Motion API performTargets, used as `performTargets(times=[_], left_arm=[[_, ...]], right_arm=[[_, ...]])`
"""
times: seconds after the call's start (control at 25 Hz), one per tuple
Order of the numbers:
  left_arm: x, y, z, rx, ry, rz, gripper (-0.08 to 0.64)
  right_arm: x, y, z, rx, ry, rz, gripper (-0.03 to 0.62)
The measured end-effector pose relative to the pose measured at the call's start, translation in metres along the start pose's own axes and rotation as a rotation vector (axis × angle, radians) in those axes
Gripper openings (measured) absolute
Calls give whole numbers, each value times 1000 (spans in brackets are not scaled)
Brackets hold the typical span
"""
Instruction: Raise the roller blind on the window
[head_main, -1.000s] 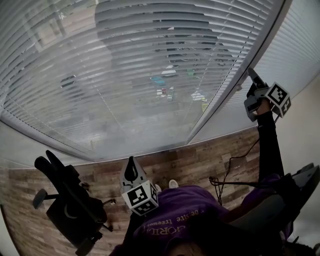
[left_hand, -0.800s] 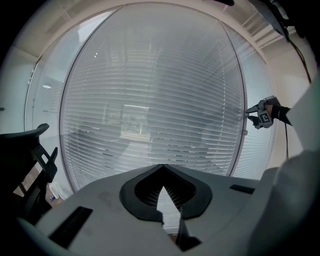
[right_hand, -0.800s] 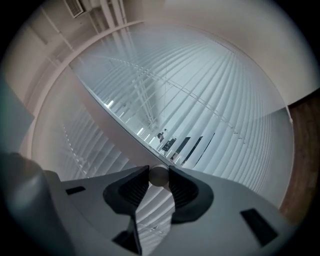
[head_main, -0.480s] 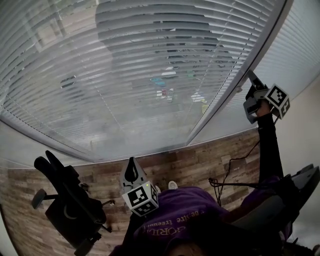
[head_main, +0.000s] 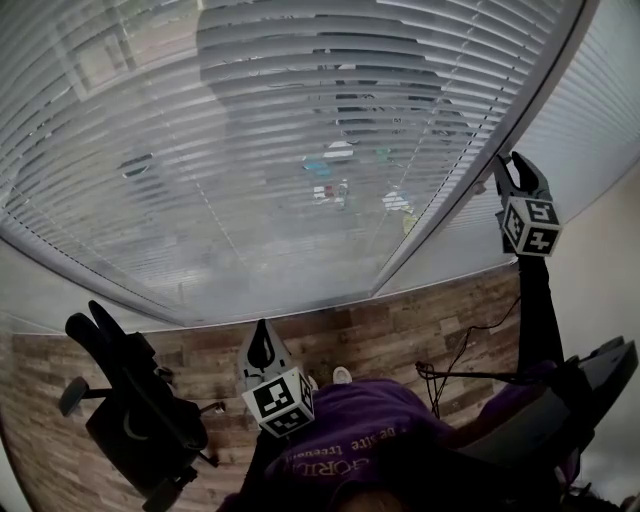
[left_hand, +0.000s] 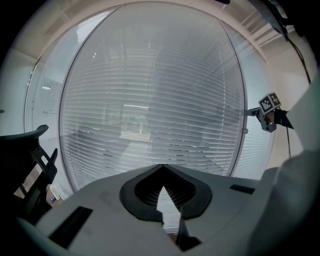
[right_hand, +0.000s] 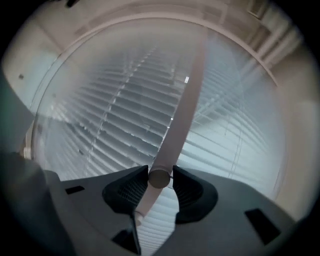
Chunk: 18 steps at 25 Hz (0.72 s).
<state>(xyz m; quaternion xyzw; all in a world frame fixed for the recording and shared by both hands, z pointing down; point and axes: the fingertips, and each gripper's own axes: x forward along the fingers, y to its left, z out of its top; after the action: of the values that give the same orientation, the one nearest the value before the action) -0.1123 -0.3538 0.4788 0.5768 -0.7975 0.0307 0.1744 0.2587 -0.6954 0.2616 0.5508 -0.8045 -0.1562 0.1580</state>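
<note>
A slatted blind (head_main: 300, 150) hangs lowered over the wide window. At the post on its right, my right gripper (head_main: 512, 168) is raised level. In the right gripper view a pale blind wand (right_hand: 180, 115) runs down into my right gripper (right_hand: 160, 175). Its round end sits between the pads, which touch it on both sides. Those jaws have just been opening a little with the wand still between them. My left gripper (head_main: 262, 328) hangs low in front of my body, shut, with its tips meeting (left_hand: 162, 167) and nothing in them.
A black office chair (head_main: 130, 410) stands on the wood floor (head_main: 400, 330) at lower left. Another seat (head_main: 590, 380) is at lower right, with a cable (head_main: 455, 360) trailing beside it. A slanted window post (head_main: 470, 180) divides the blind from a narrower pane on the right.
My right gripper has rolled about its own axis at the post, so its marker cube now sits below the jaws. The left gripper has stayed put.
</note>
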Motion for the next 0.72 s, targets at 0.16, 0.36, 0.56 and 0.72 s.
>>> performTargets(times=[0.16, 0.36, 0.56, 0.72], left_arm=[[1, -2, 0, 1, -2, -9, 1], [3, -2, -2, 1, 2, -9, 0], [5, -5, -1, 10, 2, -16, 0], [5, -7, 0, 13, 0, -22, 2]], right_arm=[[0, 8, 2, -239, 22, -22, 133], [-2, 10, -3, -391, 46, -26, 133], [-1, 11, -4, -481, 56, -33, 126], [-1, 10, -3, -437, 64, -33, 124]])
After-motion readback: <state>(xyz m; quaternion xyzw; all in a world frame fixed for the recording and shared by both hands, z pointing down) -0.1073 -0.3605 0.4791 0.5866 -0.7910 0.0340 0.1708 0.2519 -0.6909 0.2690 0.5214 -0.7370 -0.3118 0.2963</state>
